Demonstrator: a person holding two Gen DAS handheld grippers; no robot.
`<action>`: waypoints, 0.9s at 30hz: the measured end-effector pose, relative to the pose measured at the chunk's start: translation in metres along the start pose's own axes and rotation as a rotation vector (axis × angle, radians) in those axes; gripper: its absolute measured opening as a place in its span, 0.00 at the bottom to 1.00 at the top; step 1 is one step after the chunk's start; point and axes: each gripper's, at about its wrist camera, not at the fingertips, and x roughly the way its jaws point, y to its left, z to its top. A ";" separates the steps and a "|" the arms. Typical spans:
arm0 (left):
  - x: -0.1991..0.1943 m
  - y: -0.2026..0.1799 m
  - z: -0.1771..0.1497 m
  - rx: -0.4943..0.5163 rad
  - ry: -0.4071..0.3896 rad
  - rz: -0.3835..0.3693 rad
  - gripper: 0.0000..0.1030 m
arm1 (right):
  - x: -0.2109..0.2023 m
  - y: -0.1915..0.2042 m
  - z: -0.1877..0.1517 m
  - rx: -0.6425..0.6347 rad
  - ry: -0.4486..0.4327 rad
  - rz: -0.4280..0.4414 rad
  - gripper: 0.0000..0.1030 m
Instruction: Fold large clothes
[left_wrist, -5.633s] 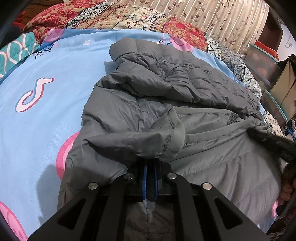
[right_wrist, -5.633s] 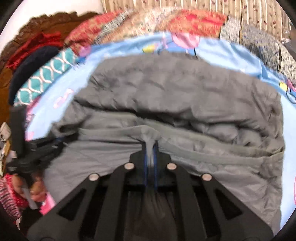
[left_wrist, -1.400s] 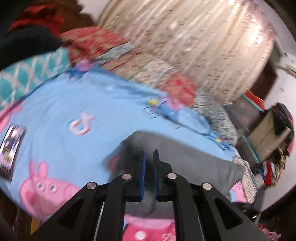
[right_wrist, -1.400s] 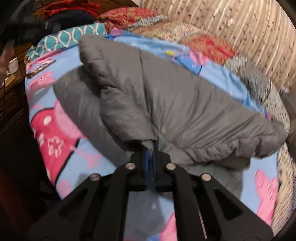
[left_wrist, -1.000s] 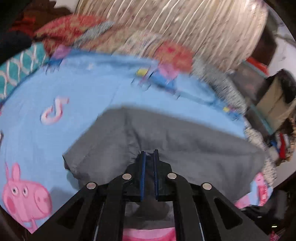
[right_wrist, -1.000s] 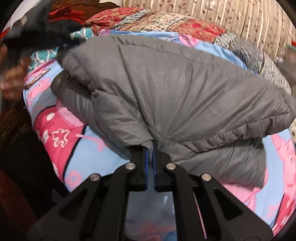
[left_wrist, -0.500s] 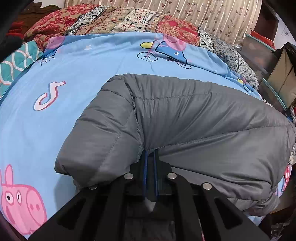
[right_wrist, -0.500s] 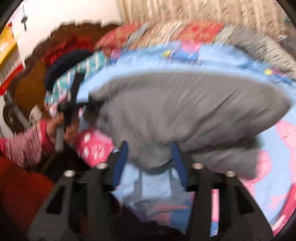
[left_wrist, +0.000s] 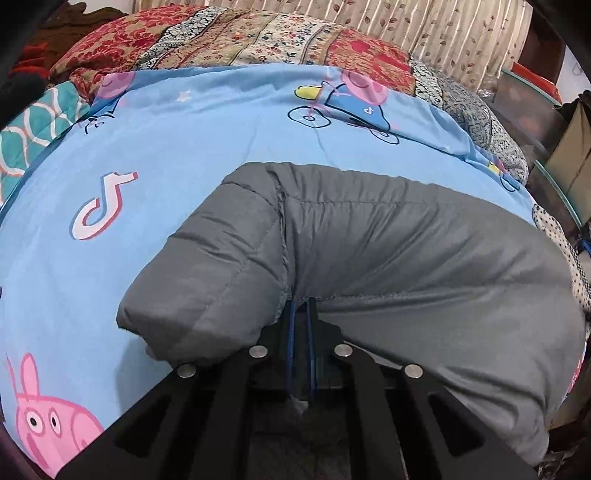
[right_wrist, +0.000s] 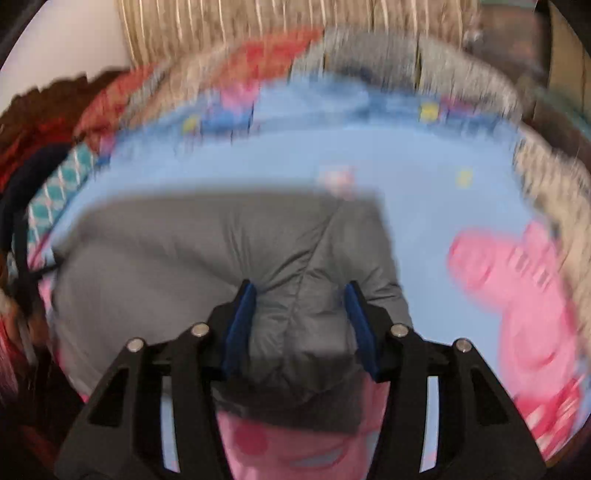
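Observation:
A grey puffer jacket lies folded into a thick bundle on a blue cartoon-print bedsheet. My left gripper is shut on the jacket's near edge, with the fabric pinched between its blue pads. In the blurred right wrist view the jacket lies under my right gripper, whose jaws stand apart. The jacket's corner shows in the gap between the blue pads, and they do not press on it.
Patterned quilts and pillows pile at the far side of the bed before a striped curtain. A teal patterned cloth lies at the left. Boxes and furniture stand at the right. A hand shows at the left edge.
My right gripper has let go of the jacket, opened its jaws and swung sideways across the bed. My left gripper has sunk a little while still pinching the jacket's edge.

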 end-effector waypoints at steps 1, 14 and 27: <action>0.001 0.000 -0.001 0.005 -0.005 -0.004 0.19 | 0.005 -0.002 -0.013 0.021 -0.013 0.004 0.48; -0.060 -0.020 -0.021 0.046 -0.066 0.034 0.19 | -0.018 -0.014 -0.020 0.145 -0.100 -0.018 0.45; -0.080 -0.105 -0.027 0.220 -0.132 -0.147 0.19 | -0.064 0.071 -0.001 -0.010 -0.241 0.116 0.47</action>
